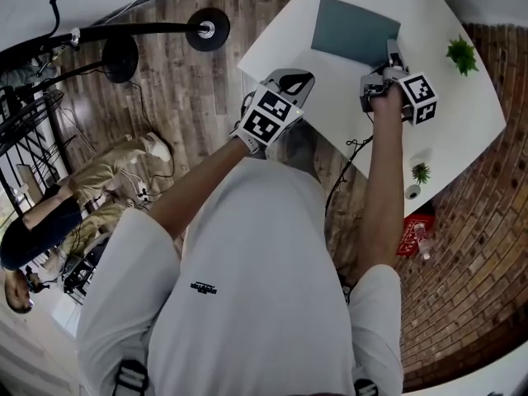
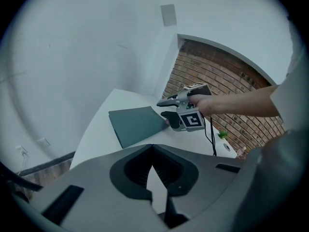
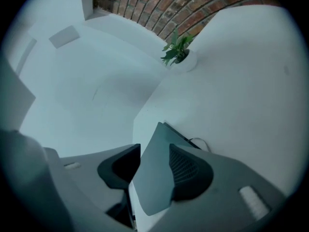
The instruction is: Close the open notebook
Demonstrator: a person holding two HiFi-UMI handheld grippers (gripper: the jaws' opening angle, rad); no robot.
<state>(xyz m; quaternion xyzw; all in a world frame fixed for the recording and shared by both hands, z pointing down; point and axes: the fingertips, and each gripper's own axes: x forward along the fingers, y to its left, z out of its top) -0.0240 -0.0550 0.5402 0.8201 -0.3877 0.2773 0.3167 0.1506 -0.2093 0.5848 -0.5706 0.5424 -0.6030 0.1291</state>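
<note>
The grey-green notebook (image 1: 355, 30) lies on the white table (image 1: 462, 122) with its cover up and looks flat in the left gripper view (image 2: 137, 124). My right gripper (image 1: 389, 56) is at the notebook's near right corner. In the right gripper view that corner (image 3: 154, 178) sits between the open jaws (image 3: 152, 151), close to the right pad, with a gap at the left pad. My left gripper (image 1: 290, 85) hangs over the table's near left edge, away from the notebook, its fingertips together (image 2: 152, 148) with nothing between them.
A small green plant (image 1: 462, 54) stands at the table's far right, and a smaller one (image 1: 421, 172) is near the right edge. A black cable (image 1: 351, 151) hangs off the near edge. A seated person (image 1: 49, 213) and black stands (image 1: 206, 30) are on the floor to the left.
</note>
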